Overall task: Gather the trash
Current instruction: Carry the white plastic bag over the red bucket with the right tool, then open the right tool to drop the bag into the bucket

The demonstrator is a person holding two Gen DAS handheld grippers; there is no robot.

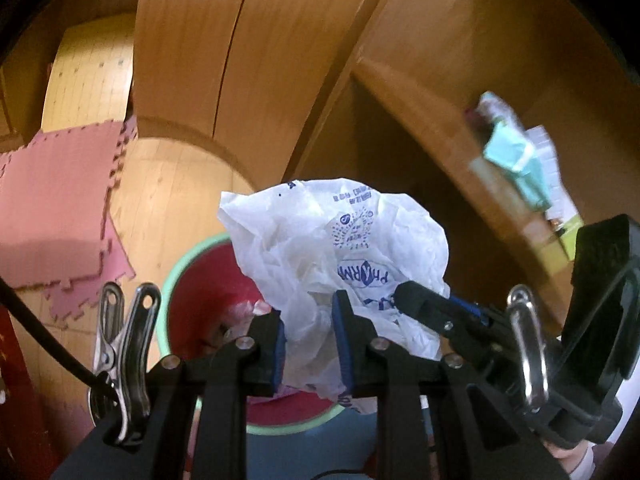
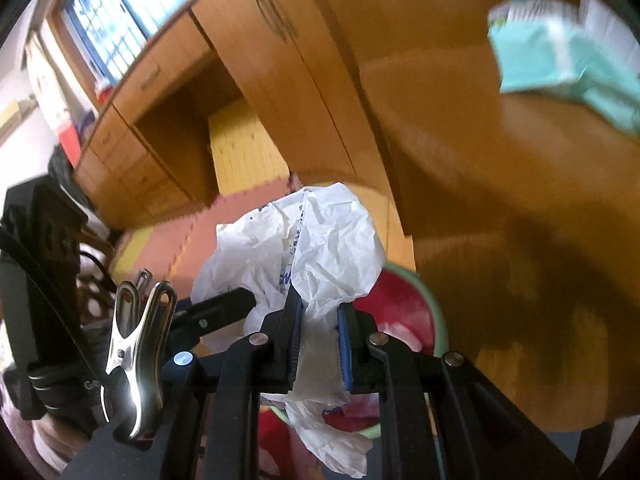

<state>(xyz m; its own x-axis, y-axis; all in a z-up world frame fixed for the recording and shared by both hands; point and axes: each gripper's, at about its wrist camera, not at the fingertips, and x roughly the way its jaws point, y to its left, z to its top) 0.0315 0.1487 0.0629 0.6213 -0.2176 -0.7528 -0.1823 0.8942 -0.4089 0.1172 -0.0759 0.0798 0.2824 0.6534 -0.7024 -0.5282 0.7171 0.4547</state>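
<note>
1. The left tongs are nearly closed, their blue pads pinching the crumpled white plastic bag with blue print.
2. The right tongs clamp the same bag from beside them.
3. Just below both tongs sits a red bin with a green rim.

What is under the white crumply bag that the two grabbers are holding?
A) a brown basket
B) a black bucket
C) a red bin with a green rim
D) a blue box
C: the white plastic bag, pinched by the left gripper and the right gripper, hangs right over a red bin with a green rim, seen below it in both wrist views.
</note>
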